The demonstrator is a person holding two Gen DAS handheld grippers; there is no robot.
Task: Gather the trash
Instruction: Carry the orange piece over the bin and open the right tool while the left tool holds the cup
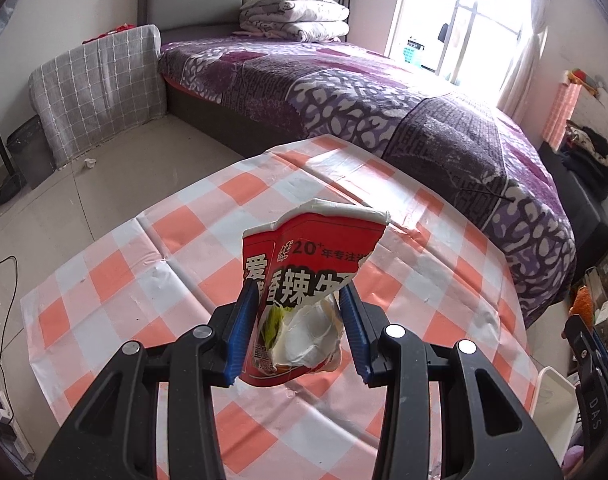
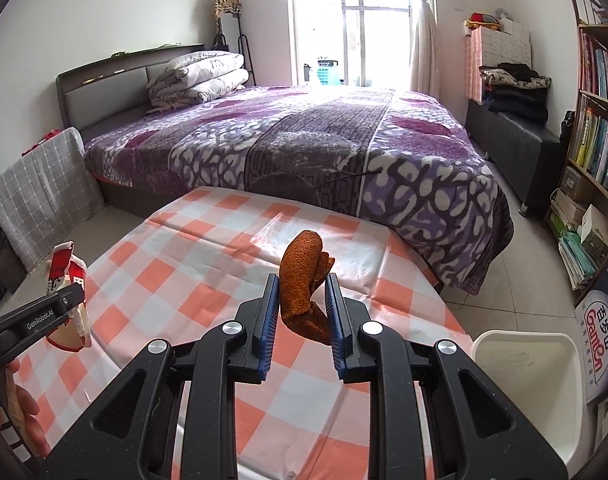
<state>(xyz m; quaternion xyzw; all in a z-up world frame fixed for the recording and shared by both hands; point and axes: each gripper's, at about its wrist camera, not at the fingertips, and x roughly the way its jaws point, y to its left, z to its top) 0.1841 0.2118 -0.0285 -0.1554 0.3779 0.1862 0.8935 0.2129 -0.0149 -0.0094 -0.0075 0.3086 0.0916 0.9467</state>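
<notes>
Now both pieces are off the checked tablecloth (image 2: pixel 207 248): the left gripper (image 1: pixel 295 320) pinches the torn red noodle cup (image 1: pixel 304 280), the right gripper (image 2: pixel 301 320) clamps the orange peel (image 2: pixel 304 280). Dropping them remains, likely into the white bin (image 2: pixel 544 360) near right.

Cup (image 1: pixel 304 264) reads "20"; left gripper (image 2: pixel 43 312) "GenRobot.AI".
</notes>
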